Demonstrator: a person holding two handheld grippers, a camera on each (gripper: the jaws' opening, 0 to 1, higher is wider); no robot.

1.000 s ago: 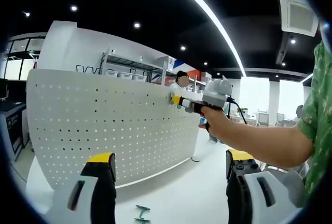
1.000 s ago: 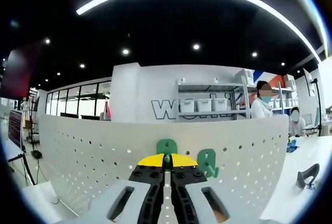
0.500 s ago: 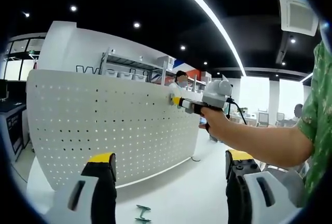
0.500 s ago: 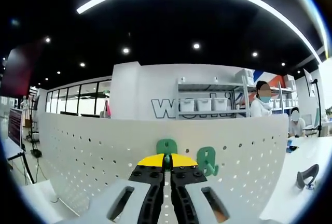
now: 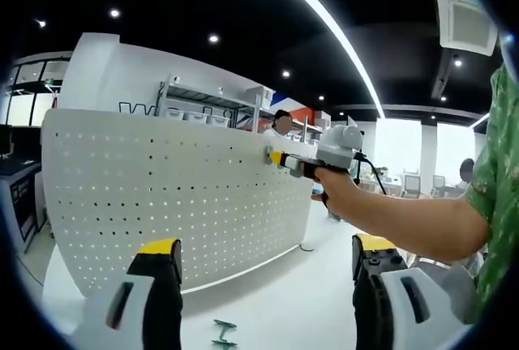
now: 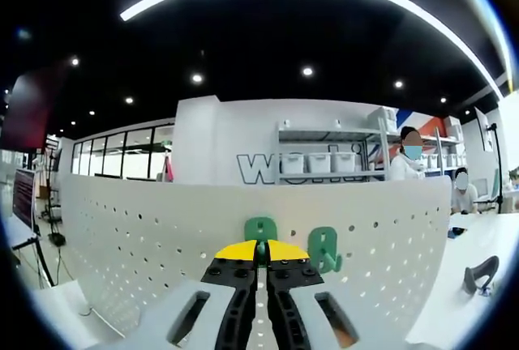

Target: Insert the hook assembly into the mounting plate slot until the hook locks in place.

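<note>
Nothing moved | right claw (image 6: 261,246) clamps green hook (image 6: 260,230) at pegboard (image 6: 146,245)

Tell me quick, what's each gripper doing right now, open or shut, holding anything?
Left gripper: jaws wide apart, holding nothing.
Right gripper: jaws shut on a green hook pressed against the white pegboard.

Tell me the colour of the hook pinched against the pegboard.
Green hook, clearest in the right gripper view, against the white perforated pegboard.

Claw (image 6: 261,246) gripping hook (image 6: 260,230) at pegboard (image 6: 146,245)
</note>
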